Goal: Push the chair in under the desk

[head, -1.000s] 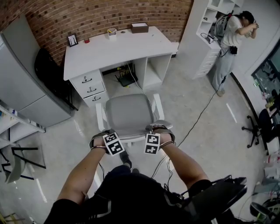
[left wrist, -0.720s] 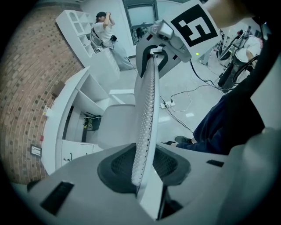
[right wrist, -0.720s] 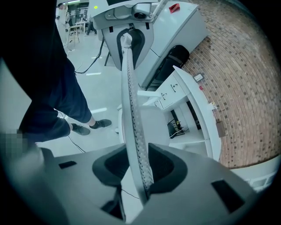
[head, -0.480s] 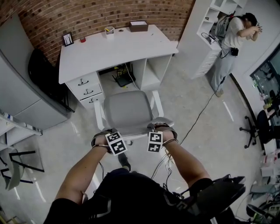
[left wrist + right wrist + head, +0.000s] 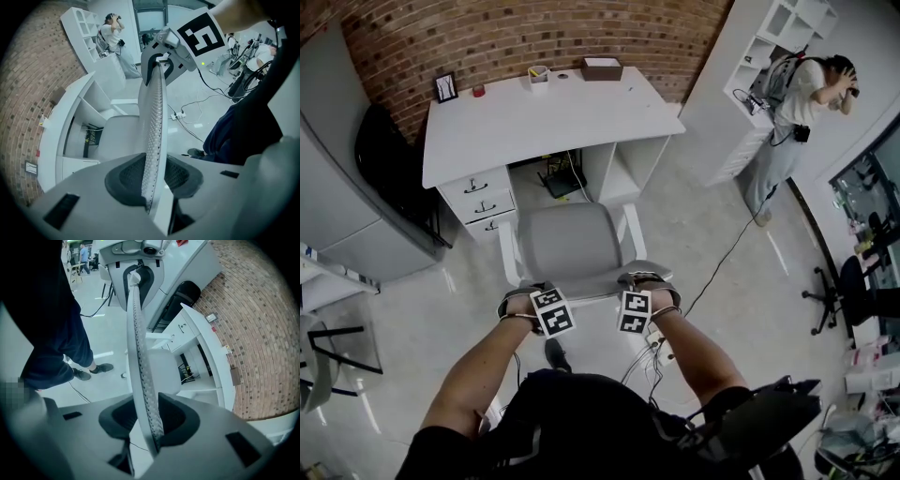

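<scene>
Head view: gripping the chair (image 5: 572, 246) by the top of its backrest (image 5: 586, 292), left gripper (image 5: 525, 300) near one end and right gripper (image 5: 645, 292) near the other, both pointing steeply down. Facing the desk (image 5: 534, 112), with the seat front reaching the mouth of the gap beside the drawers (image 5: 478, 202), not yet under. Pushing straight ahead, across the backrest's long side-to-side axis; neither hand nearer.

Left gripper view: left gripper (image 5: 152, 183) clamping the thin backrest (image 5: 154, 117) edge, jaws partly closed and having just been tightening. Edge running away toward the right gripper (image 5: 164, 44), desk (image 5: 70, 112) lying to the left.

Right gripper view: right gripper (image 5: 145, 420) pinching the same backrest (image 5: 138, 348) edge at a similar part-closed width. Edge running toward the left gripper (image 5: 140, 258), desk (image 5: 206, 348) lying to the right.
</scene>
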A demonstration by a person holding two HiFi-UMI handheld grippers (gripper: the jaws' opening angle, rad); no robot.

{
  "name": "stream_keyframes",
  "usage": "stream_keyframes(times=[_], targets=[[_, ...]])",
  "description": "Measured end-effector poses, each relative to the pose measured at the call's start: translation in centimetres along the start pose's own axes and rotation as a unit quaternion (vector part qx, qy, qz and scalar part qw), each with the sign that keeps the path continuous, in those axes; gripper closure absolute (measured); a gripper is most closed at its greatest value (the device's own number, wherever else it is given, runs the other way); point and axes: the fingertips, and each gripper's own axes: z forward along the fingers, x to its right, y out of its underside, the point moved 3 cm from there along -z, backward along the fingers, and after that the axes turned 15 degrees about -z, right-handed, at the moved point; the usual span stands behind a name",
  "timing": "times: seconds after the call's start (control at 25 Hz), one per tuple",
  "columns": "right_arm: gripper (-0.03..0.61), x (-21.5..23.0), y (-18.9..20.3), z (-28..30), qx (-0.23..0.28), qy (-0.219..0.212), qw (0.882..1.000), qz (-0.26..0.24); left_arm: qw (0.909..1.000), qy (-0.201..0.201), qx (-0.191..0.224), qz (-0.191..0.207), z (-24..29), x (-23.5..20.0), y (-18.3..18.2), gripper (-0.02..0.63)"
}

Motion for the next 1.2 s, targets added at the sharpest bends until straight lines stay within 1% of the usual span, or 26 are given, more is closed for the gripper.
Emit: stream_keyframes(times=[0.16,0.36,0.48,0.68,0.88,1.04,1.2], targets=[[0.46,1.4,0.6,0.6,-0.011,-0.011,1.0,0.004,0.9999,0.008,0.007,0.0,0.2,-1.1,-0.8,0.515],[0.46,2.3,1.3,1.2,-0.022,0.004,1.0,0.0,0.9996,0.019,0.017,0.009,0.4,-2.0,-1.6,0.518],[0.46,3.2,1.3,1.7,-0.027,-0.001,1.0,0.002,0.9994,0.019,0.026,0.014,0.4,-2.8,-1.8,0.52],[0.46,3.7,1.8,2.1,-0.029,-0.015,0.999,0.006,0.9994,0.023,0.022,0.014,0.8,-3.4,-2.3,0.522],[0.457,5.1,2.4,2.7,-0.029,-0.02,0.999,0.002,0.9995,0.011,0.028,0.009,0.9,-4.3,-3.1,0.522],[0.459,6.3,3.6,3.2,-0.021,-0.023,0.999,-0.014,0.9997,0.013,0.021,-0.006,1.3,-4.9,-4.4,0.523],[0.463,7.4,4.8,3.9,-0.013,-0.022,0.999,-0.027,0.9996,-0.009,0.021,-0.017,1.8,-5.4,-5.7,0.522]])
